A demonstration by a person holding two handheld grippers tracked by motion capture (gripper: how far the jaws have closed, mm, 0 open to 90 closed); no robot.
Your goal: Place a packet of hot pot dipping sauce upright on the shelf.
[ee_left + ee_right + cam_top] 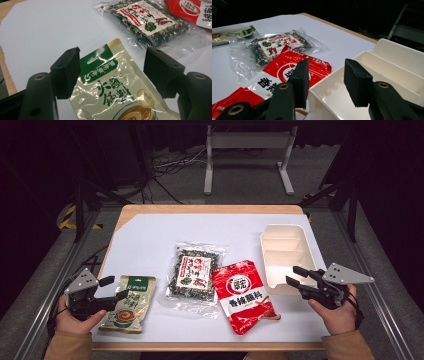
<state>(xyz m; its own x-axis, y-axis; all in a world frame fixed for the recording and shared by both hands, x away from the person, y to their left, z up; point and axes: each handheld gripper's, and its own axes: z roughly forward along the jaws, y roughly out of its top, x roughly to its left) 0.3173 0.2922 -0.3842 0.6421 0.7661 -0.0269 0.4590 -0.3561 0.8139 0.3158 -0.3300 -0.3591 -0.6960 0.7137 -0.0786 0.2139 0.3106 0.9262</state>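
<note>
A cream and green snack packet [129, 304] lies flat at the table's front left. My left gripper [116, 288] hovers over the packet's top edge. In the left gripper view its jaws stand apart on either side of the packet [112, 87], and the pads do not touch it; the left gripper [112, 58] is open. My right gripper [292, 275] sits at the near corner of a white compartment tray [280, 232]. In the right gripper view the right gripper [325, 75] is open, with the tray's near wall [322, 98] below the gap between its jaws.
A clear packet of dark dried bits with a red and white label [194, 270] lies mid-table. A red packet [243, 295] lies between it and the tray. The white sheet [165, 232] covers the wooden table. A metal stand [248, 155] is on the floor behind.
</note>
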